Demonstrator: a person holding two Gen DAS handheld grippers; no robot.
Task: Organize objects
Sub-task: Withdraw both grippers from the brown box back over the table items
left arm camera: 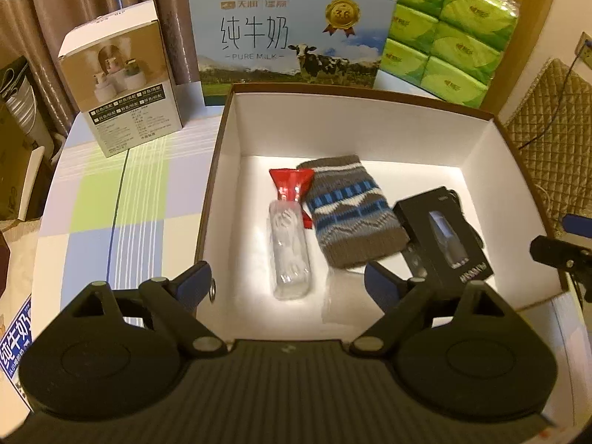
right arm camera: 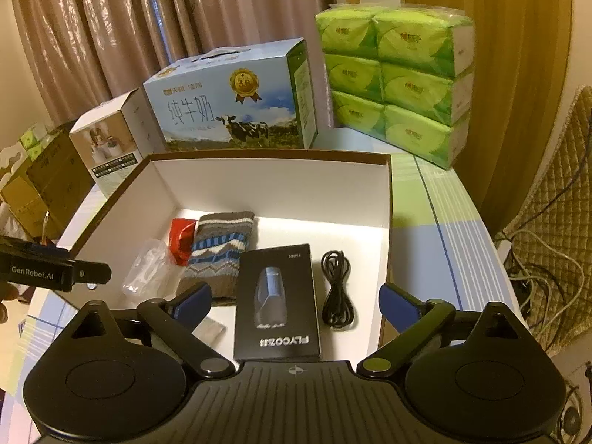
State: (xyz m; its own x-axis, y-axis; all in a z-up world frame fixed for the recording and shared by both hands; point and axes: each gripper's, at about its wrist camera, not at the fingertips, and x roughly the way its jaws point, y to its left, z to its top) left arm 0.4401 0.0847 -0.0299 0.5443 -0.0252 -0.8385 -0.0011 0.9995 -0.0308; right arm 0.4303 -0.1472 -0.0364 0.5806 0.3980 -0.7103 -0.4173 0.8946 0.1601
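Observation:
An open white-lined box (left arm camera: 355,118) (right arm camera: 281,181) holds a clear plastic pack with a red top (left arm camera: 288,244) (right arm camera: 148,266), a striped knitted pouch (left arm camera: 347,211) (right arm camera: 218,251), a black FLYCO carton (left arm camera: 447,236) (right arm camera: 277,303) and a coiled black cable (right arm camera: 338,288). My left gripper (left arm camera: 288,288) is open and empty above the box's near edge. My right gripper (right arm camera: 296,303) is open and empty above the black carton. Each gripper shows at the edge of the other's view.
Behind the box stand a small white carton (left arm camera: 122,92) (right arm camera: 111,144), a blue milk carton (left arm camera: 292,33) (right arm camera: 229,107) and a pack of green tissues (left arm camera: 447,26) (right arm camera: 396,77). The checked tablecloth (left arm camera: 118,207) (right arm camera: 436,244) lies bare at the left and right. Cables (right arm camera: 536,259) hang at the right.

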